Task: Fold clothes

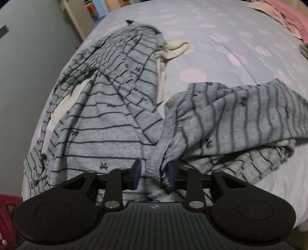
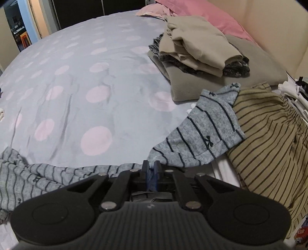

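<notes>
A grey garment with thin dark stripes (image 1: 107,119) lies crumpled on the bed, with a second bunched part at the right (image 1: 231,119). My left gripper (image 1: 154,173) is partly closed, and a gathered fold of this grey cloth sits between its blue pads. My right gripper (image 2: 151,171) is shut on an edge of the same grey striped cloth (image 2: 204,134), which spreads up to the right and trails off to the left (image 2: 38,178).
The bed has a lilac cover with pink dots (image 2: 77,86). A cream cloth (image 1: 173,48) lies beyond the grey garment. A stack of folded beige and dark clothes (image 2: 202,48) sits at the right, an olive striped garment (image 2: 269,144) beside it. Pink bedding (image 1: 284,17) lies at the far side.
</notes>
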Demonstrator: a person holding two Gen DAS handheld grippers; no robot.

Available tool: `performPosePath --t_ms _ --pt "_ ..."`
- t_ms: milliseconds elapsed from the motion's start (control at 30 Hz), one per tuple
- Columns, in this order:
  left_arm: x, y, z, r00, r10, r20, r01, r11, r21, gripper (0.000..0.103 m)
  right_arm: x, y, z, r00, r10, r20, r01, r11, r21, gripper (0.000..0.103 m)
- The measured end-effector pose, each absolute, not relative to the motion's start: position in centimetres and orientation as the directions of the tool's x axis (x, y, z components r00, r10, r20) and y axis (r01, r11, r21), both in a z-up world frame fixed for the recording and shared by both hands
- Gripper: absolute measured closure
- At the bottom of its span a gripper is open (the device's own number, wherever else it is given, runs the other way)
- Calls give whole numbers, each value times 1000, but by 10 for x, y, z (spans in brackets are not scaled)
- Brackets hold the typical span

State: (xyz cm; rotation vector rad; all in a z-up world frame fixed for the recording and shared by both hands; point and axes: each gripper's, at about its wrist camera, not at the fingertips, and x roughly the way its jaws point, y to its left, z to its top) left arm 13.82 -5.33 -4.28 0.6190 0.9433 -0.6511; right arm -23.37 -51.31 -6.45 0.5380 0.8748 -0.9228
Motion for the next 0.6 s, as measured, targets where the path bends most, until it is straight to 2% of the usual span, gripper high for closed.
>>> performPosePath --t_ms 33,67,167,400,533,567,600 --pt "134 -53 -38 423 -252 -870 749 638 179 48 -233 -514 -60 318 -463 -828 852 522 35 95" --pt "131 -54 -34 418 -280 -864 763 625 167 46 -232 -513 -57 324 -471 -820 848 529 31 93" --pt "128 -64 -23 423 -341 -840 797 581 165 46 -228 -509 -48 345 -497 -796 836 549 19 80" --pt "143 -110 -37 482 -329 -812 832 461 308 47 -216 -503 -47 367 -505 -781 811 585 3 77" --pt "153 -129 -60 456 -308 -835 857 405 319 58 -221 -506 -52 370 -510 -777 818 576 11 73" --pt "154 -133 -66 442 -303 -844 866 389 314 70 -223 -509 -54 367 -510 -778 822 569 14 73" --pt "154 -138 -72 439 -284 -853 869 374 323 77 -225 -511 -56 364 -510 -779 827 562 17 72"
